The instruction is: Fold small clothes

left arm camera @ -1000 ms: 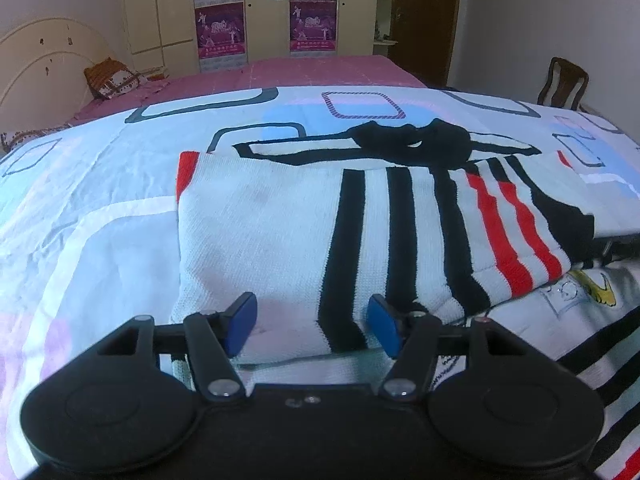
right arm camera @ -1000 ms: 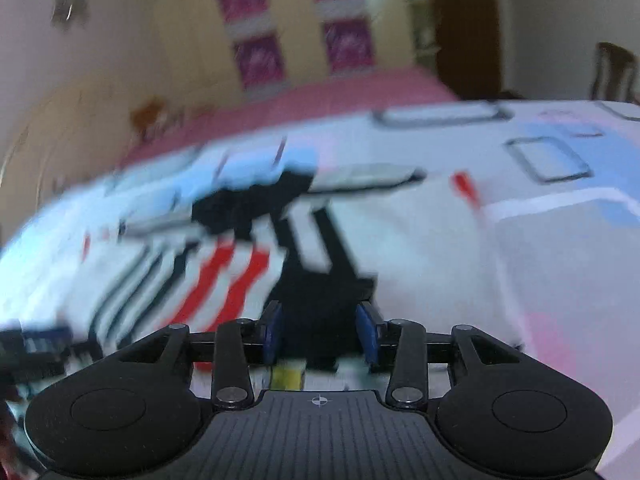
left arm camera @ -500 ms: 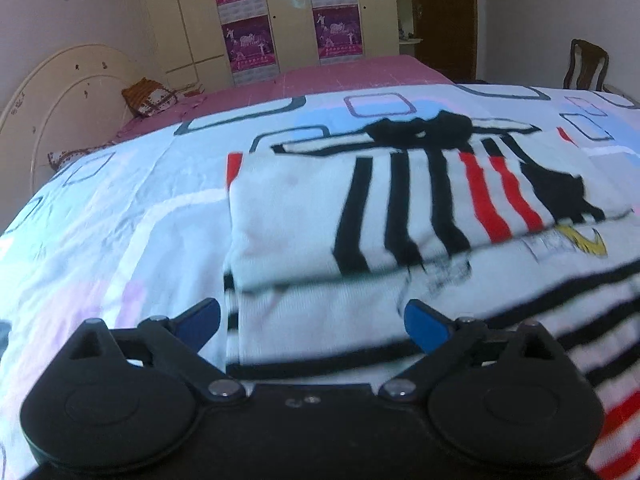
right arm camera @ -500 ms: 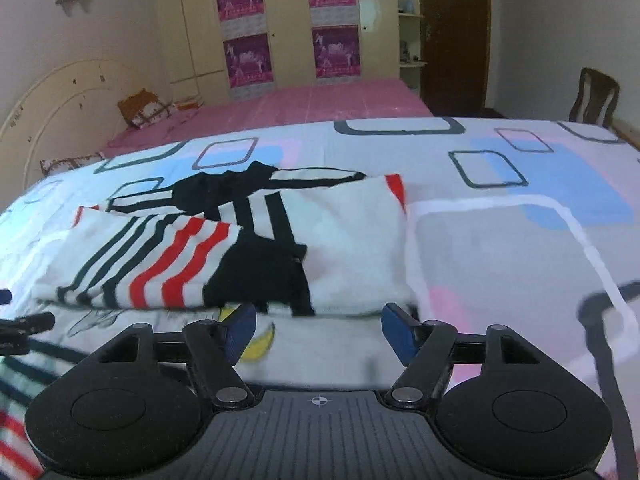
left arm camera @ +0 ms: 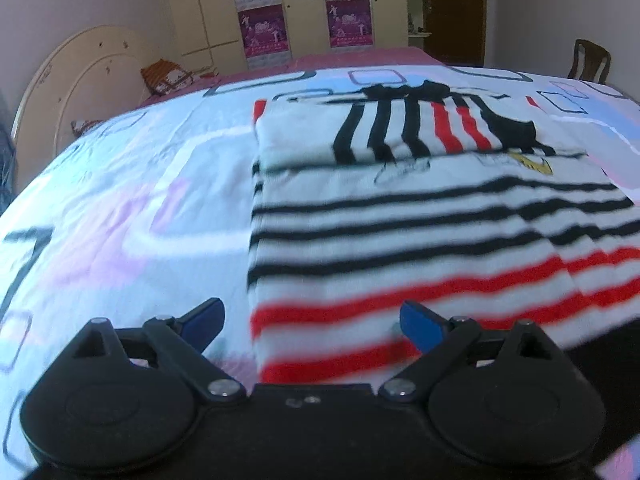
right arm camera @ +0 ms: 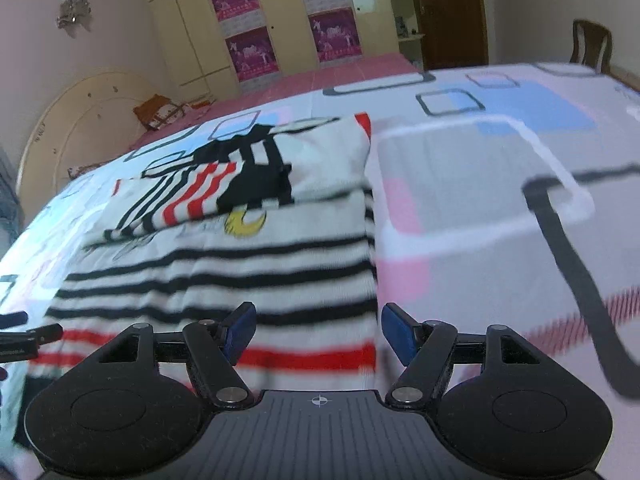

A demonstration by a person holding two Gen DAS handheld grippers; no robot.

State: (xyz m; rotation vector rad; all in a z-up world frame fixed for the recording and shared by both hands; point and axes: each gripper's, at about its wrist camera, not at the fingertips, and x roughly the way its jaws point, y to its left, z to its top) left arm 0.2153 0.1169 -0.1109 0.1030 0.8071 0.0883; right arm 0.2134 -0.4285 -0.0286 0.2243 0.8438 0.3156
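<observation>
A white knit sweater point(left arm camera: 400, 220) with black and red stripes lies flat on the bed, its far part folded back over its middle with the sleeves on top. It also shows in the right wrist view point(right arm camera: 248, 248). My left gripper point(left arm camera: 312, 322) is open and empty, low over the sweater's near left corner. My right gripper point(right arm camera: 316, 330) is open and empty, over the sweater's near right edge. The left gripper's tip shows at the right wrist view's left edge point(right arm camera: 24, 336).
The bedsheet point(left arm camera: 120, 200) is white with coloured rectangles, seen also in the right wrist view point(right arm camera: 500, 200). A pink bed part, a curved headboard point(left arm camera: 80, 76) and wardrobes stand behind. A wooden chair point(left arm camera: 592, 60) stands at the far right.
Both grippers opened, let go of the folded part and drew back toward the sweater's near hem. The folded part now lies on the sweater.
</observation>
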